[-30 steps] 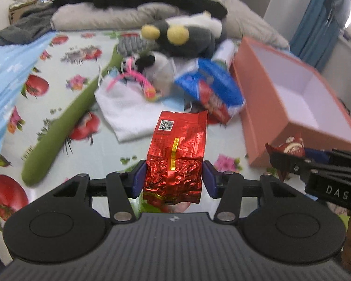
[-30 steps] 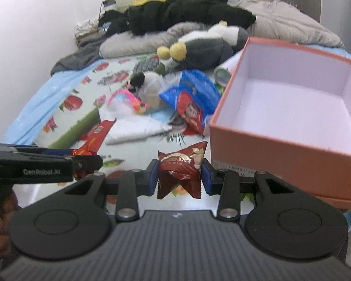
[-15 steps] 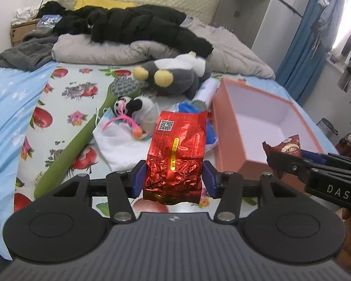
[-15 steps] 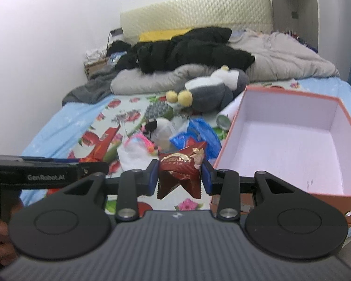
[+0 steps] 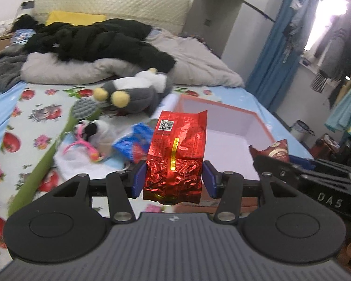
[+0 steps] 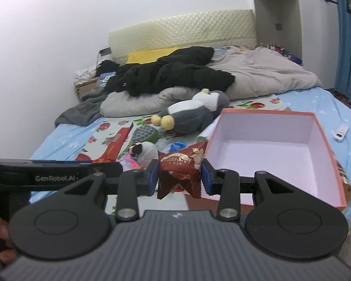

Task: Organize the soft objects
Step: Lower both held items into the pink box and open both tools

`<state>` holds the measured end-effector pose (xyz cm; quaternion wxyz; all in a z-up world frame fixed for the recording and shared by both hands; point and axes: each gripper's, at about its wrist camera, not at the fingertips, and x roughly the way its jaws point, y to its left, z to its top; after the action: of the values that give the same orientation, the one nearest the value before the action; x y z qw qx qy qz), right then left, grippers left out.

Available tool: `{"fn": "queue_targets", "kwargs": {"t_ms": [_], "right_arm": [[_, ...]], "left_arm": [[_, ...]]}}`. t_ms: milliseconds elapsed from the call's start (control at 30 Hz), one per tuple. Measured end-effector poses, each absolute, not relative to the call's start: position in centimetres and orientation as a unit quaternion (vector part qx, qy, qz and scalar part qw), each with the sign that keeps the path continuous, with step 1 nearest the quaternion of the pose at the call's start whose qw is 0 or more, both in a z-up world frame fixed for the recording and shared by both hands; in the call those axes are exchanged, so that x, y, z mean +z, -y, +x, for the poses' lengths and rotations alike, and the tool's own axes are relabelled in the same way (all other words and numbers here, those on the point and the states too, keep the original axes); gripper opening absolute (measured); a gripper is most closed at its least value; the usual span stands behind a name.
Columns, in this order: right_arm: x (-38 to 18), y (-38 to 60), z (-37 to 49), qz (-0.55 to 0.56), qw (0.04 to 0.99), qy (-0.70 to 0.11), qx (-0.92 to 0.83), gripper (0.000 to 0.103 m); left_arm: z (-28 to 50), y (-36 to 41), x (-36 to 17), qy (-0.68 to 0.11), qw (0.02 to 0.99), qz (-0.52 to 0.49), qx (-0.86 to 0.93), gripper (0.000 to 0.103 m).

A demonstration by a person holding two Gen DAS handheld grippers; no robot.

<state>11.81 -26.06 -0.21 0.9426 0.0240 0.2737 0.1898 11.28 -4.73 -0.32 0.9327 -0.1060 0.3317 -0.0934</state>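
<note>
My left gripper [image 5: 173, 179] is shut on a shiny red foil packet [image 5: 176, 154] and holds it upright above the bed, just left of the open orange box [image 5: 224, 126]. My right gripper [image 6: 179, 178] is shut on a small dark-red snack packet [image 6: 180, 171] in front of the box [image 6: 269, 154], whose pale inside is bare. The right gripper and its packet also show at the right of the left wrist view [image 5: 272, 151]. The left gripper's arm and red packet show at the left of the right wrist view [image 6: 112, 147].
On the fruit-print sheet [image 5: 35, 117] lie a grey penguin plush [image 5: 133, 93], a long green brush-like plush [image 5: 58, 131], a small black-and-white plush [image 5: 93, 128], a white cloth [image 5: 82, 161] and a blue snack bag [image 5: 135, 142]. Black clothes and a grey quilt [image 6: 257, 75] are piled behind. A white remote [image 6: 341, 132] lies right of the box.
Both grippers have risen and drawn back from the bed with their packets still held. The left one has shifted right toward the box.
</note>
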Motion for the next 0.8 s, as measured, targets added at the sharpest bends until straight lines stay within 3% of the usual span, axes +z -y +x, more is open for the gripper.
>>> {"fn": "queue_targets", "kwargs": {"t_ms": [333,800], "right_arm": [[-0.5,30.5,13.3,0.047,0.949,-0.286,0.124,0.041],[-5.4,37.2,22.6,0.065,0.938,-0.337,0.056,0.041]], "left_arm": [[15.7,10.9,-0.1,-0.354,0.917,-0.089,-0.161,0.057],[28.7,19.2,-5.7,-0.420,0.883,-0.065,-0.199,0.057]]}}
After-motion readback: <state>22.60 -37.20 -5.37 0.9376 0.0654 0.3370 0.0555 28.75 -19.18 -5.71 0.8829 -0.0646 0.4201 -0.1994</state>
